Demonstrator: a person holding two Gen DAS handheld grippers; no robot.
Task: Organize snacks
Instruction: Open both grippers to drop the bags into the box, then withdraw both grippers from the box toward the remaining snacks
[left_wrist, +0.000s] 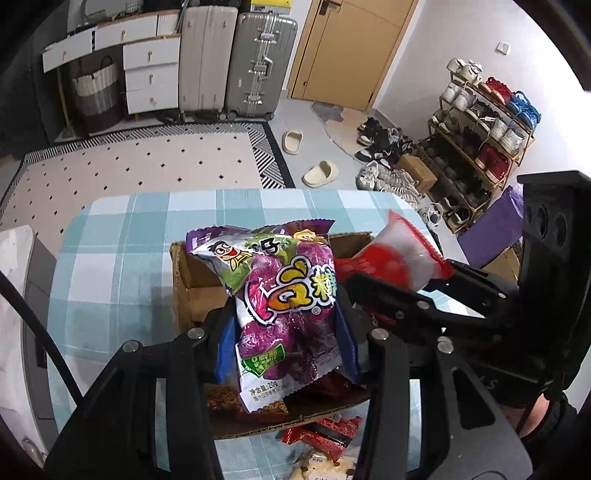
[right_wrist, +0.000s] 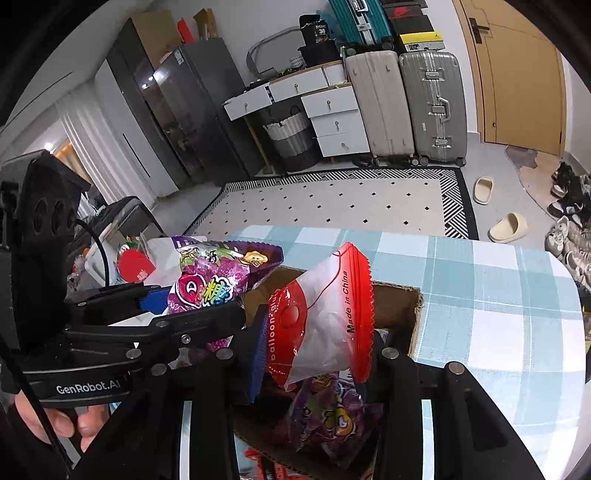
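Observation:
My left gripper (left_wrist: 286, 332) is shut on a purple QQ candy packet (left_wrist: 284, 291) and holds it upright above the open cardboard box (left_wrist: 188, 291). My right gripper (right_wrist: 317, 343) is shut on a red and white balloon packet (right_wrist: 325, 317), also above the box (right_wrist: 399, 306). Each gripper shows in the other's view: the right one (left_wrist: 373, 291) at the right with its red packet (left_wrist: 402, 254), the left one (right_wrist: 207, 314) at the left with its purple packet (right_wrist: 210, 284). Another purple packet (right_wrist: 332, 417) lies inside the box.
The box stands on a table with a blue checked cloth (left_wrist: 122, 258). Red wrapped snacks (left_wrist: 325, 435) and a pale packet (left_wrist: 325, 467) lie on the table in front of the box. Beyond are a rug, suitcases, drawers and a shoe rack (left_wrist: 480, 129).

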